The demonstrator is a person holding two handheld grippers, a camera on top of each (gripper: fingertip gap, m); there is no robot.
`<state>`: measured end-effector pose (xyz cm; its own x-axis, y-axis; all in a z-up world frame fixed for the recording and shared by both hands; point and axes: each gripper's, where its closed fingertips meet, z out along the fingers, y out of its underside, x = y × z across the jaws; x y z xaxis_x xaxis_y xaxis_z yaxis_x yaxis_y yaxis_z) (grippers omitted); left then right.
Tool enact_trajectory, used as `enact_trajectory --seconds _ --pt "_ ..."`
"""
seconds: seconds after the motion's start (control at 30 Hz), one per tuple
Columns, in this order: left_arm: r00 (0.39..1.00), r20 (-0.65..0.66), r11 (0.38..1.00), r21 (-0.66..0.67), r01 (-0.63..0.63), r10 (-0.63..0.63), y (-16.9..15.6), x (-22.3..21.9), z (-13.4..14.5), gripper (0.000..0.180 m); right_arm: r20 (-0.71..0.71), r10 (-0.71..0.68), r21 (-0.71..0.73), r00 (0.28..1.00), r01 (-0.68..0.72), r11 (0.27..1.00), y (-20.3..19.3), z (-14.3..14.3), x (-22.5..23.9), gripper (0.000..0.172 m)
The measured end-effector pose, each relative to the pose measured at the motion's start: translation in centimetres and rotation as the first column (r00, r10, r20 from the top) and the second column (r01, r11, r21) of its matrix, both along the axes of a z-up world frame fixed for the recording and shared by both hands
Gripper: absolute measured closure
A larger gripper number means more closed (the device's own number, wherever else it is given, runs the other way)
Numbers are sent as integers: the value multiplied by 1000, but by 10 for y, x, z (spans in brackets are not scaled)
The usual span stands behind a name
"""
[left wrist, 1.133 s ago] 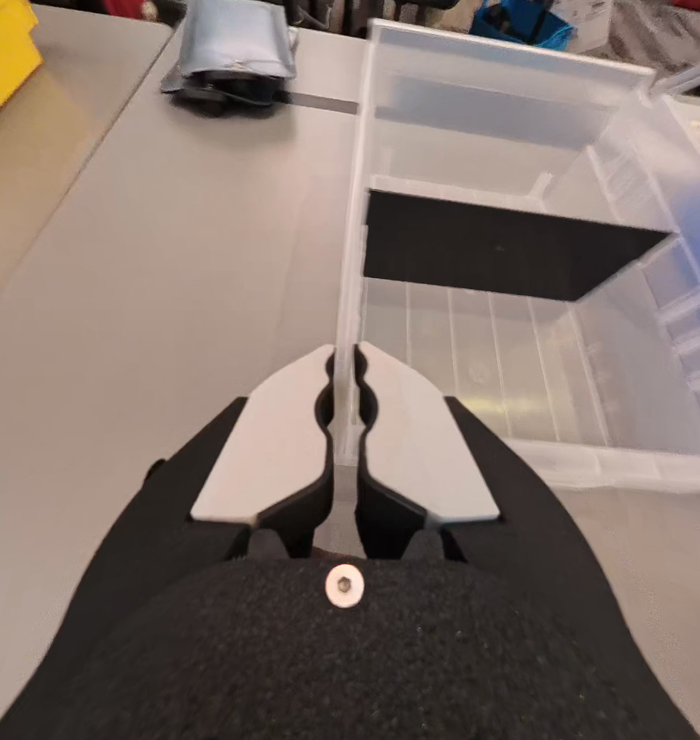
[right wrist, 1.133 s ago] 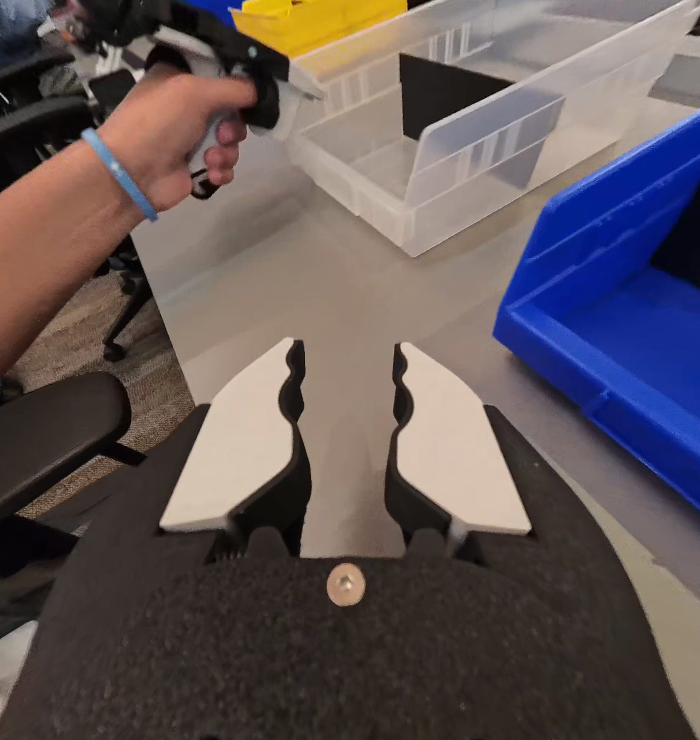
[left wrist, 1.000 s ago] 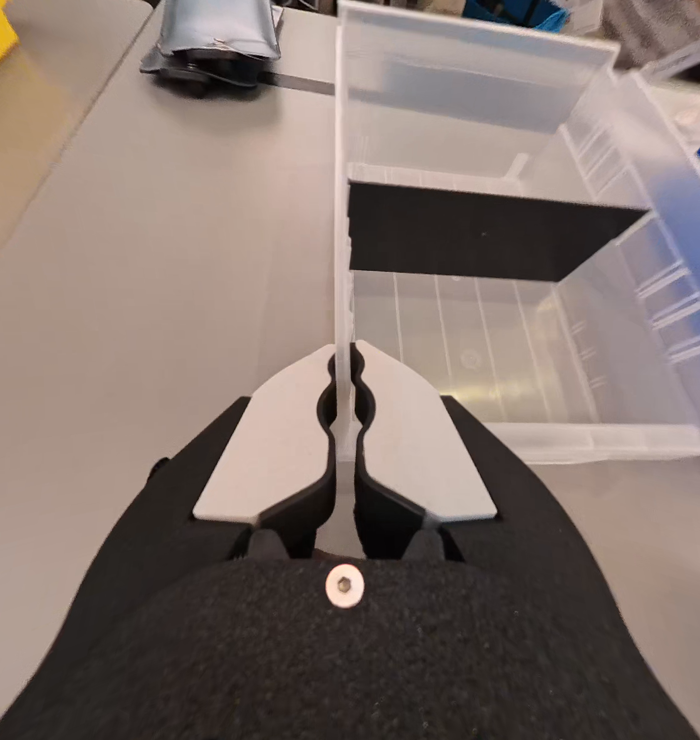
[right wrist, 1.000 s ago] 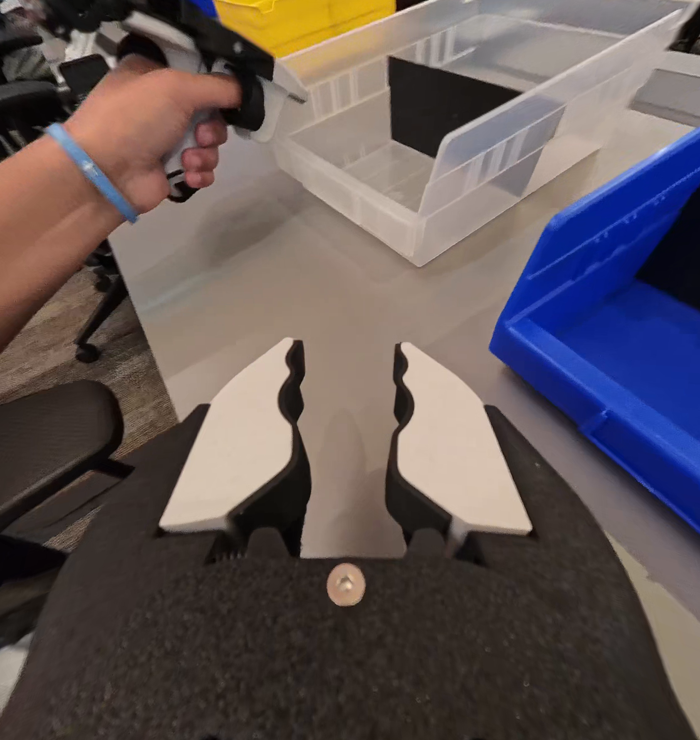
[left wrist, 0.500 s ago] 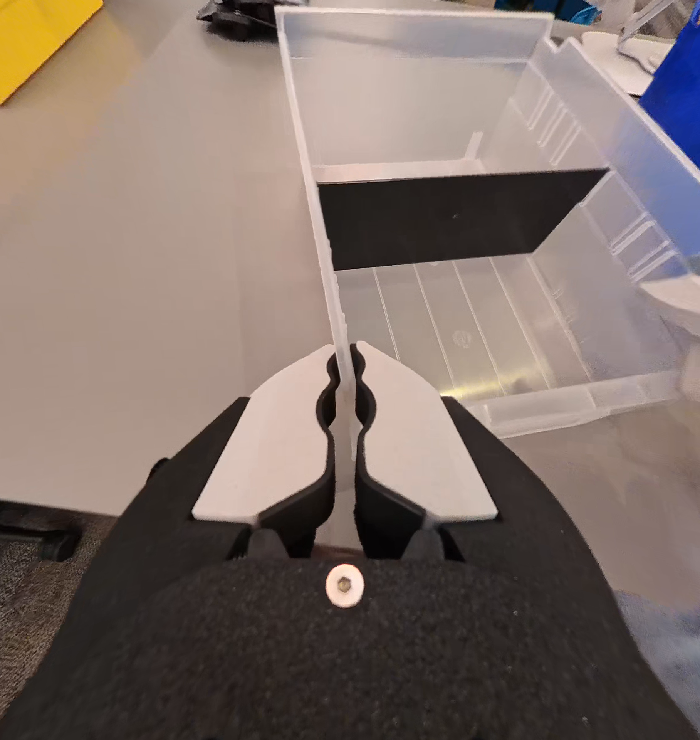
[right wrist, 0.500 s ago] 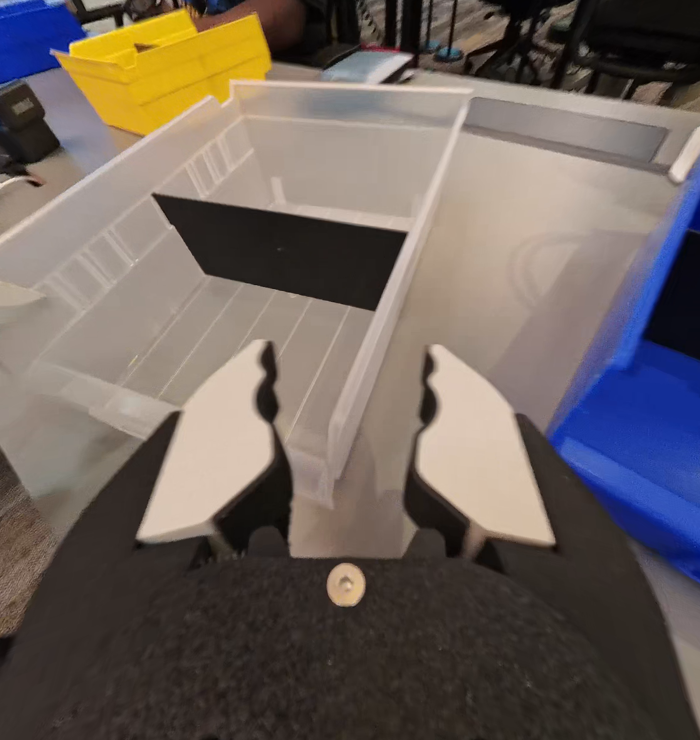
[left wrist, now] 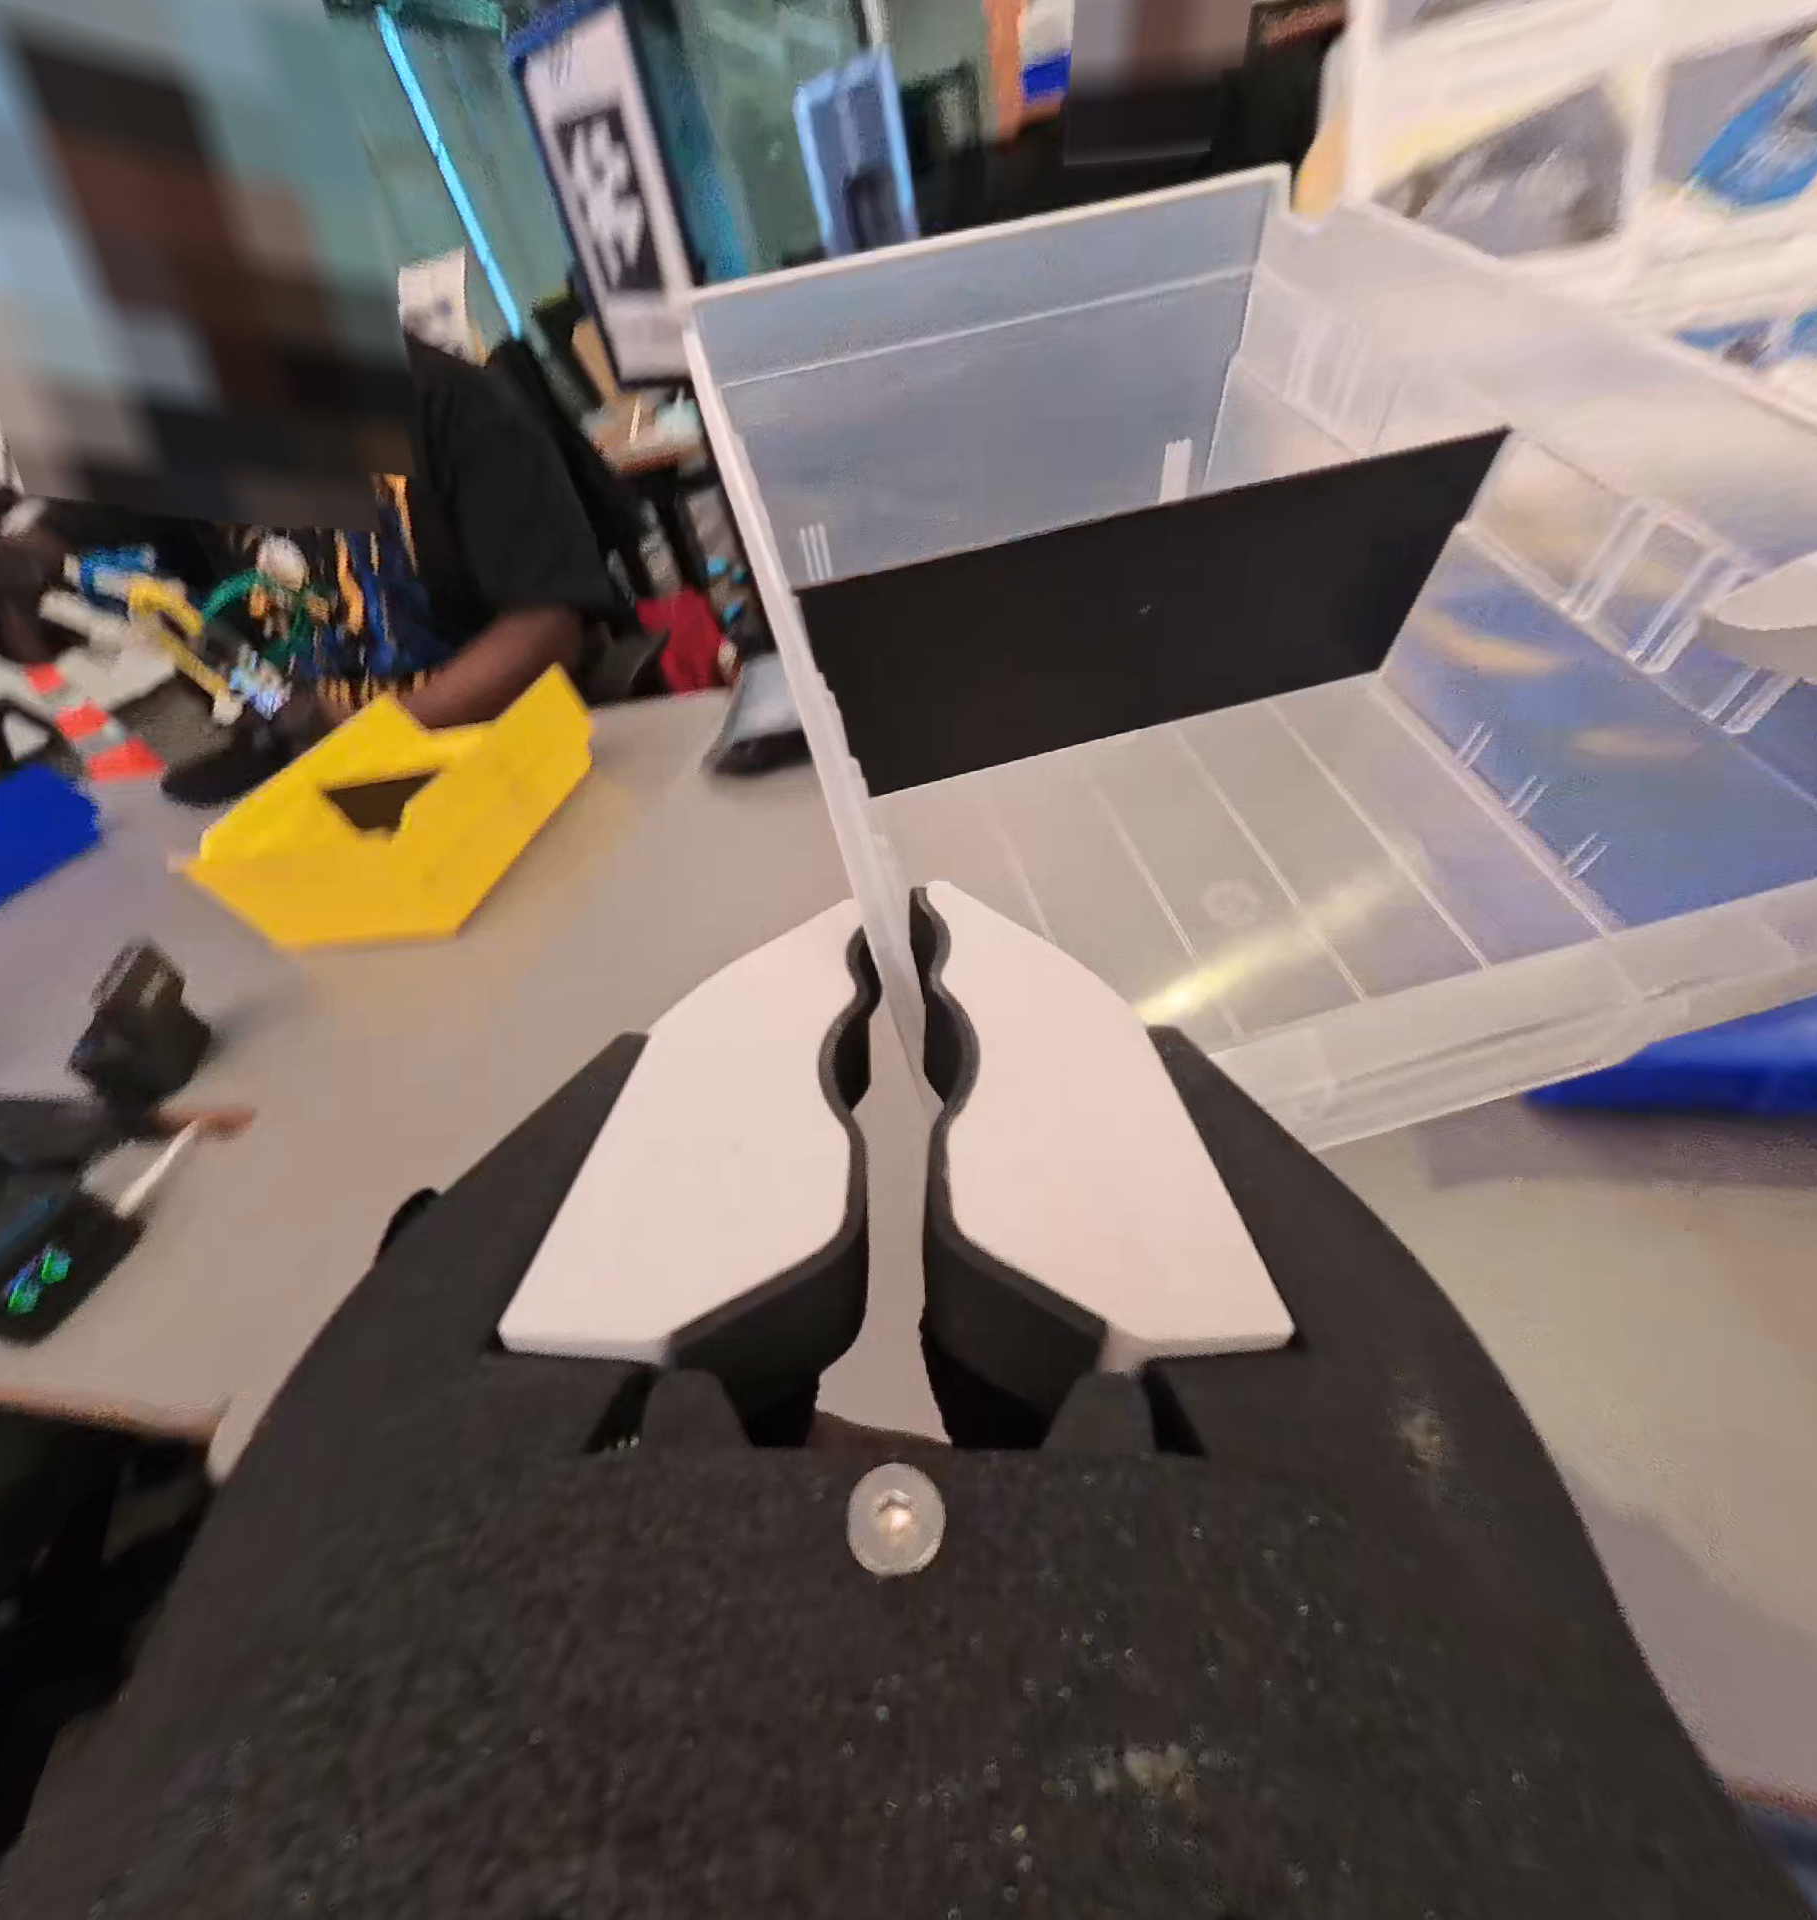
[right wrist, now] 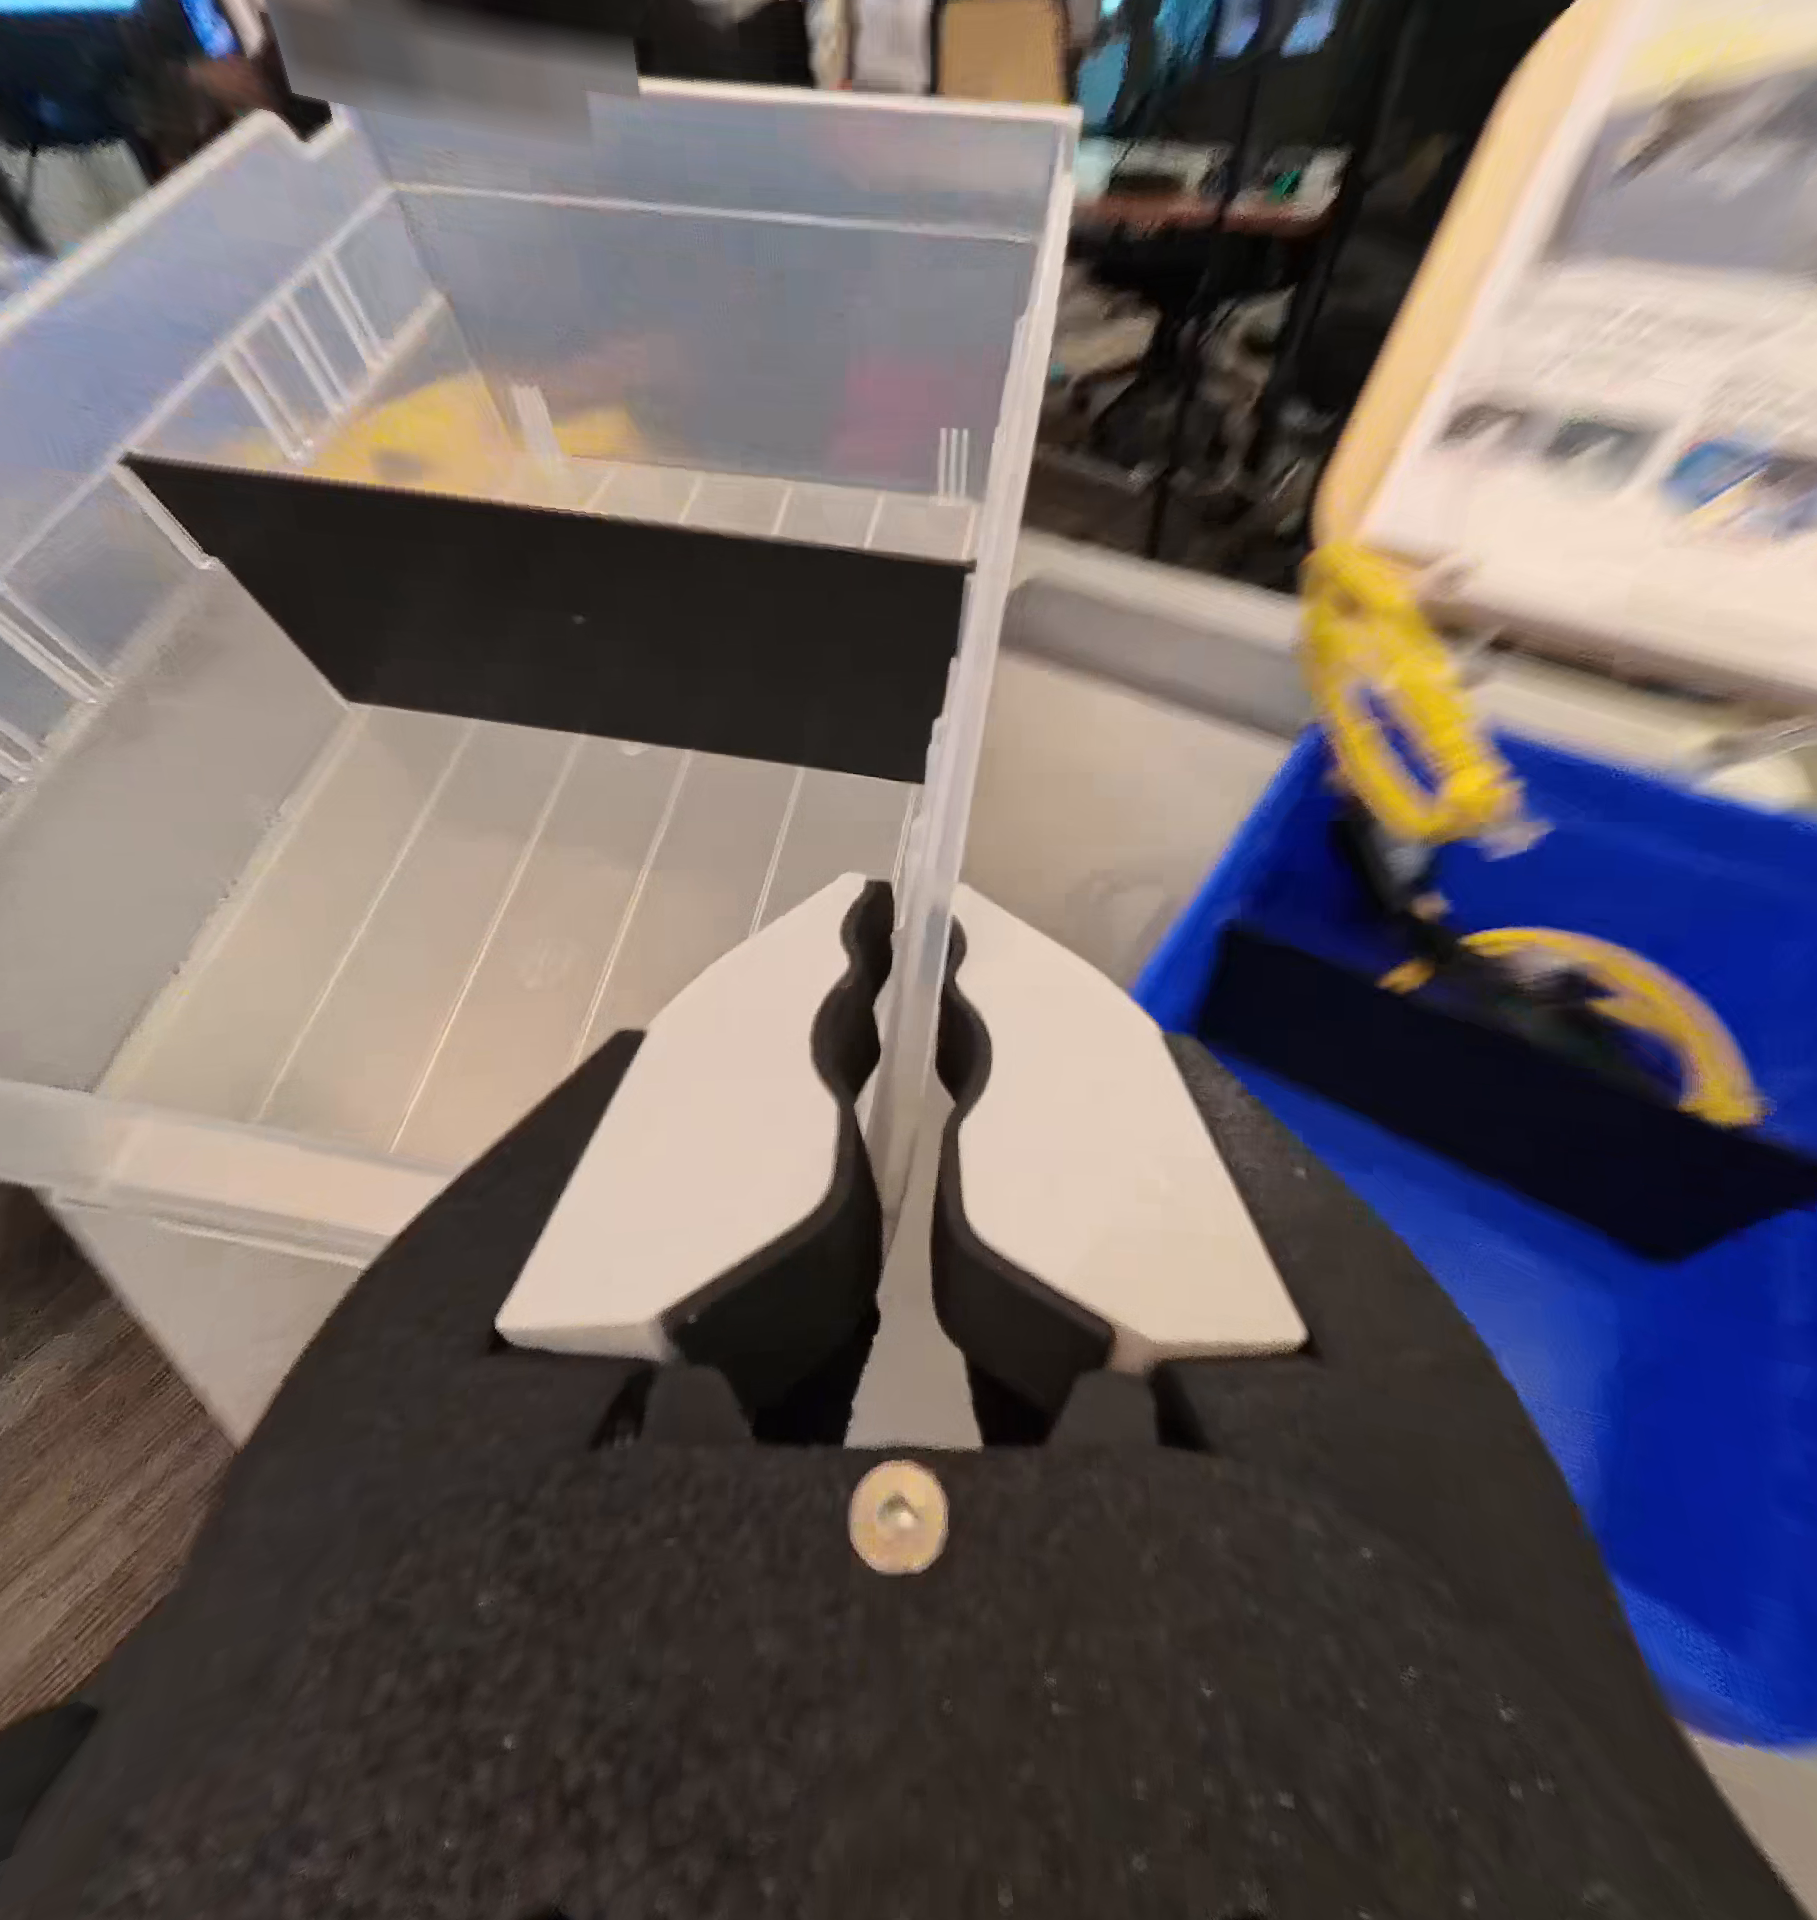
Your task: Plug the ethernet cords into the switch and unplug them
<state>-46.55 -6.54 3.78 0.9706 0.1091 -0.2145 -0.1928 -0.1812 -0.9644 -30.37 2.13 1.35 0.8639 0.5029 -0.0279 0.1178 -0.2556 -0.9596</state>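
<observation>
A clear plastic bin (left wrist: pixel 1247 862) with a black divider (left wrist: pixel 1112 644) is gripped from both sides and is tilted up off the table. My left gripper (left wrist: pixel 893 925) is shut on the bin's left side wall (left wrist: pixel 862 831). My right gripper (right wrist: pixel 909 925) is shut on the bin's right side wall (right wrist: pixel 971 675); the bin (right wrist: pixel 416 935) and its divider (right wrist: pixel 592 623) fill that view's left half. One finger of the right gripper (left wrist: pixel 1808 623) shows at the far right of the left wrist view. No ethernet cords or switch can be made out clearly.
A blue bin (right wrist: pixel 1610 1195) stands right of the clear bin, with yellow and dark blurred items (right wrist: pixel 1403 707) above and in it. A yellow bin (left wrist: pixel 395 821) lies on the grey table (left wrist: pixel 571 1039) at the left, with dark devices (left wrist: pixel 135 1029) near the table's left edge. A person (left wrist: pixel 488 561) sits behind. Spacing between my two grippers at the tips: around 20 centimeters.
My right gripper moved to the bin's right wall and closed on it. With both grippers shut on its walls, the bin has tilted and lifted; both views now look up toward the room.
</observation>
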Motion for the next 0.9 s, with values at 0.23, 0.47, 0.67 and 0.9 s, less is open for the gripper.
enact_trajectory --seconds 0.23,0.47,0.67,0.9 --pt "952 -84 948 106 301 -293 69 198 70 175 -19 -305 158 952 304 940 14 94 211 166" --pt "859 -76 862 -60 503 -506 108 445 -4 175 -17 -525 -34 851 525 851 13 19 464 166" --pt "846 -56 838 -186 513 -530 109 542 -106 174 -1 -543 -178 840 534 827 17 -86 570 167" --pt "827 6 786 -309 536 -562 121 547 -162 172 92 -524 -145 847 532 834 36 -126 579 167"
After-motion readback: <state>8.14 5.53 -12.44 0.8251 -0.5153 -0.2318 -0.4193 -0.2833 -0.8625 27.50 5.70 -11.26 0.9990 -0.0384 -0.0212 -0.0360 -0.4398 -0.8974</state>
